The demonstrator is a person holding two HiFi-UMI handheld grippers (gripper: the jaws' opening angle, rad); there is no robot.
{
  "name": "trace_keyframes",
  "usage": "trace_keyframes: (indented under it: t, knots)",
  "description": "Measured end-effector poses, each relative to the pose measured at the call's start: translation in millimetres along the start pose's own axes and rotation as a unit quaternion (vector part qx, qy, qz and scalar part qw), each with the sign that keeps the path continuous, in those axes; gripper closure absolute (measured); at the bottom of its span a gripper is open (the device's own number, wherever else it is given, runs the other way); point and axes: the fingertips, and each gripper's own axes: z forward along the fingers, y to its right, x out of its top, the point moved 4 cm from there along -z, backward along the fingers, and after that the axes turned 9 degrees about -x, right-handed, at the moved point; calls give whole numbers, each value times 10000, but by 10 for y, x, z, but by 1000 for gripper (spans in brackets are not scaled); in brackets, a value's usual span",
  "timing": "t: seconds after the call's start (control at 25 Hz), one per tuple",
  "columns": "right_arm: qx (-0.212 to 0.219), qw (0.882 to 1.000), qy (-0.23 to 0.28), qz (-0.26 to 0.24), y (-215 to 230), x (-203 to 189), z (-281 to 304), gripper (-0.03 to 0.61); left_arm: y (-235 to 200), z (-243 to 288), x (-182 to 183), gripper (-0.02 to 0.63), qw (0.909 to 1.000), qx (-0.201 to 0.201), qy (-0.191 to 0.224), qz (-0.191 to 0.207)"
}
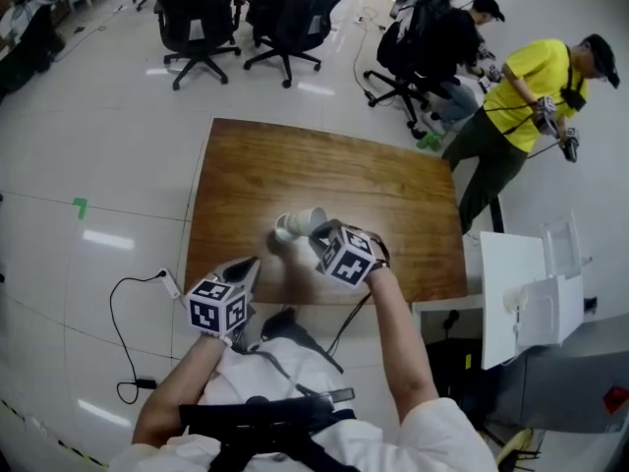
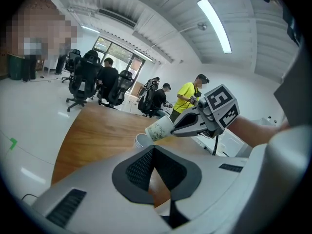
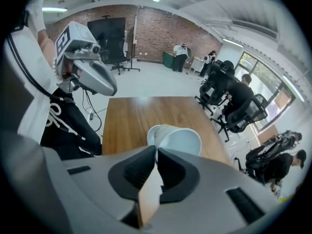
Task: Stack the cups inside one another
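A brown wooden desk point(image 1: 295, 160) stands on a pale glossy floor. Black wheeled office chairs point(image 1: 197, 28) are grouped beyond its far edge. In the head view two people show past its far right corner, one standing in a yellow shirt point(image 1: 536, 87) and one seated in black point(image 1: 457, 32). A black cable point(image 1: 123, 308) loops on the floor at the left, near a green tape mark point(image 1: 80, 206).

There are two cups and two hand-held grippers. The right hand-held gripper point(image 3: 156, 152) is clamped on the rim of a white patterned paper cup point(image 2: 160, 128), which is tilted in the air over the desk. The second white paper cup point(image 2: 143, 140) stands on the desk just beneath and beside the held one, mouth up. The left hand-held gripper point(image 2: 153, 150) has its jaws together on nothing, near the desk's front edge, apart from both cups.
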Motion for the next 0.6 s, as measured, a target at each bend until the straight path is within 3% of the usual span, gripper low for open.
trace_keyframes:
  t: [0.32,0.6]
  knots:
    - [120,9963,-391,-757,-119,201,123,555,-44,-97,-30,617,9999,81,54,-69]
    - [173,9943,-539,-906,-119,238,179,555,-104,-192,-12,617,9997,151,110,-129]
